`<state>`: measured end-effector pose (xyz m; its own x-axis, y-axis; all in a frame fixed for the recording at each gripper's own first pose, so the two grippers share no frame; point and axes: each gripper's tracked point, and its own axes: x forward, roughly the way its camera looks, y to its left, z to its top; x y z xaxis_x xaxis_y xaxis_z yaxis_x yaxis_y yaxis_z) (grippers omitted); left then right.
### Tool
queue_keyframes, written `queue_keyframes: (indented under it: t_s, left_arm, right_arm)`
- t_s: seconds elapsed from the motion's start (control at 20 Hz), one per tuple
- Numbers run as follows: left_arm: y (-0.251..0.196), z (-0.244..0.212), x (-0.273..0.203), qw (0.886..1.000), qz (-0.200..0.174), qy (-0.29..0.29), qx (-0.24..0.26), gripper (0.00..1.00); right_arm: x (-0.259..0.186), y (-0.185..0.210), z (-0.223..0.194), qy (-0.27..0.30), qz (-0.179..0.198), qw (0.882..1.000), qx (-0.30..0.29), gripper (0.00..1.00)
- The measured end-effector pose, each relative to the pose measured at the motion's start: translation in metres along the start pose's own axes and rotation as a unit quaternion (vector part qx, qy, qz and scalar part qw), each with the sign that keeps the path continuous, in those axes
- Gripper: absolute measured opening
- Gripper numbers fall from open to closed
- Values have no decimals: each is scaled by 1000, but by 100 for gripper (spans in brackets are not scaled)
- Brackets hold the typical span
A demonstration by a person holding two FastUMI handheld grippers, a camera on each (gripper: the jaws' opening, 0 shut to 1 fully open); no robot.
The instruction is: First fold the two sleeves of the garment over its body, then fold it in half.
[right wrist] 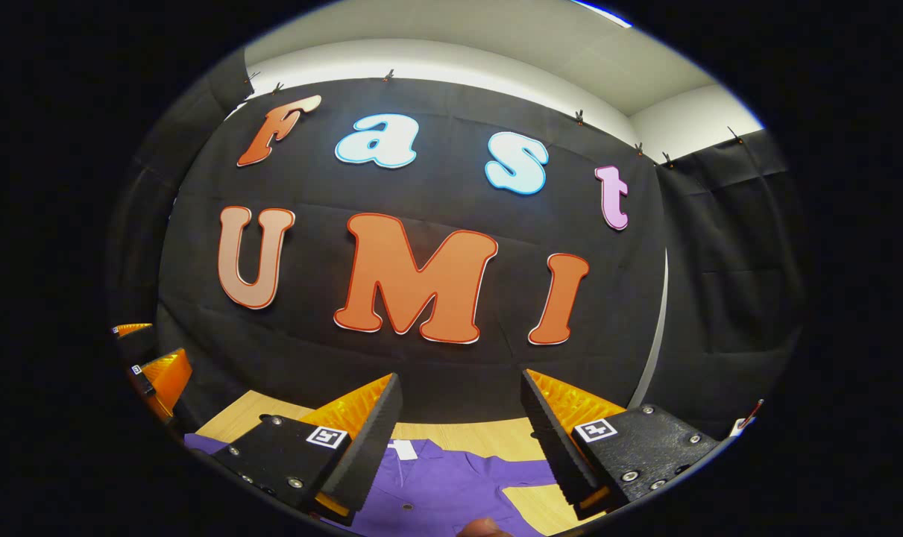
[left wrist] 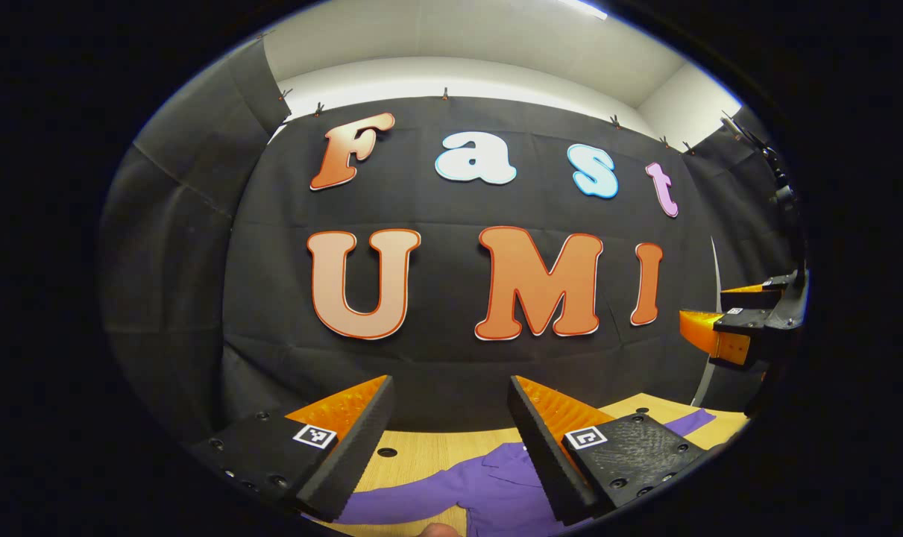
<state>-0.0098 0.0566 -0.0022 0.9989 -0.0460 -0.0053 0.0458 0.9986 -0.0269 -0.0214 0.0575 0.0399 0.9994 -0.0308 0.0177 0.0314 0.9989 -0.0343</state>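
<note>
While both tongs are held up above the worktop, neither grips anything; the left tongs stand with their fingers spread wide apart and nothing between them but the booth wall behind; the right tongs are likewise parted and bare.

Beneath them lies the purple garment, spread flat on the pale wooden worktop; in the left gripper view its collar area sits just below the gap between the fingers, one sleeve runs out toward the lower left, and the other sleeve reaches toward the right past the right-hand finger; both sleeves appear extended outward, not laid over the body. In the right gripper view the garment shows a white neck label at the collar and a small button on the front; a sleeve runs to the right beneath the right-hand finger, and another part of the cloth shows at the lower left edge.

Small round holes dot the worktop surface near the garment. The right tongs also appear at the right edge of the left gripper view, raised clear of the worktop; the left tongs appear at the left edge of the right gripper view, equally raised. A fingertip shows at the bottom edge of the right gripper view.
</note>
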Motion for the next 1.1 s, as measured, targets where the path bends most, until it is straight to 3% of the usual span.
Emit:
queue_keyframes:
  t_s: [0.45, 0.85, 1.1]
  left_arm:
    - [-5, 0, -4, 1000, 7, -2, 14, 95]
    - [-44, 15, 0, 998, 41, -7, 37, 95]
    - [-75, 11, 13, 997, 55, 3, 55, 95]
  right_arm:
    - [21, -97, -73, 64, -80, 994, -37, 95]
    - [62, -176, -149, 125, -100, 987, -31, 95]
    - [95, -237, -217, 203, -115, 972, -14, 95]
